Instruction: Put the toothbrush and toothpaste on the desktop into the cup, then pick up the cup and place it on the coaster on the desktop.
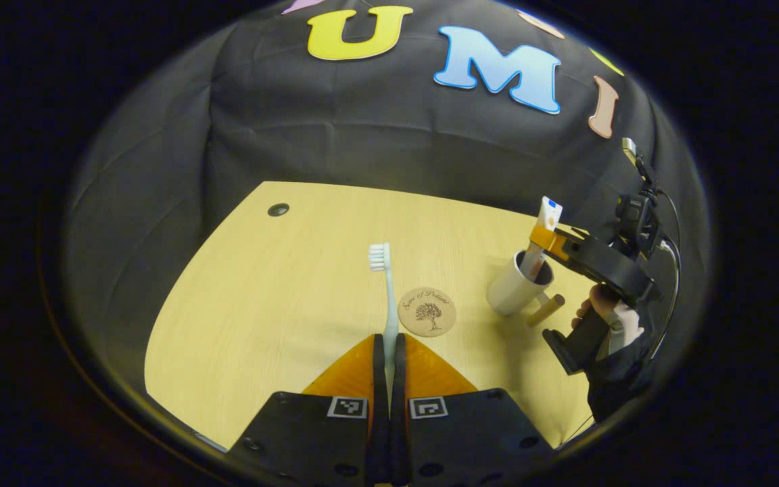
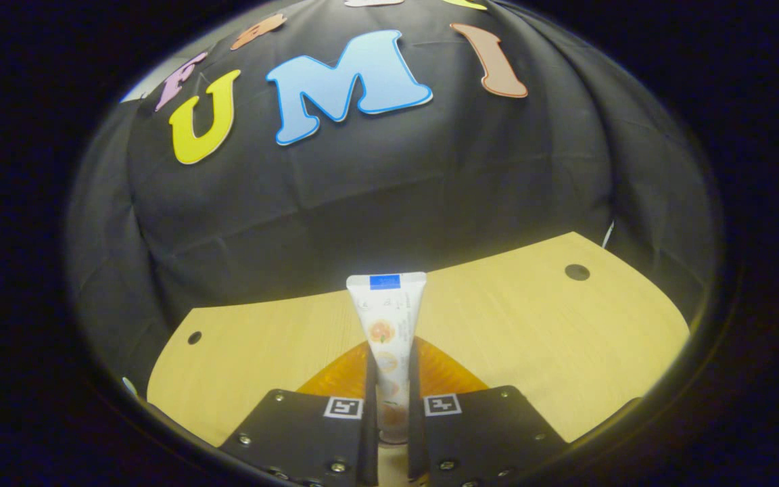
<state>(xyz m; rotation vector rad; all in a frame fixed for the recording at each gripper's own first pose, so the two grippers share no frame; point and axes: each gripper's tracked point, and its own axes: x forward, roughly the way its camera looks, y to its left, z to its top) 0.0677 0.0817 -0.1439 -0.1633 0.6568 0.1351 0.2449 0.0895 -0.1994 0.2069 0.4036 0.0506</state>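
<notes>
Both grippers loaded: left gripper (image 1: 389, 352) pinches toothbrush (image 1: 384, 297) upright near coaster (image 1: 427, 312), right gripper (image 2: 389, 379) clamps toothpaste (image 2: 387, 325), its cap end already lowered into cup (image 1: 515, 287).

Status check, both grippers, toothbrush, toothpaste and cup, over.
Left gripper shut on toothbrush, held above desk. Right gripper shut on toothpaste, its lower end inside cup. Coaster bare, nothing in the way.
</notes>
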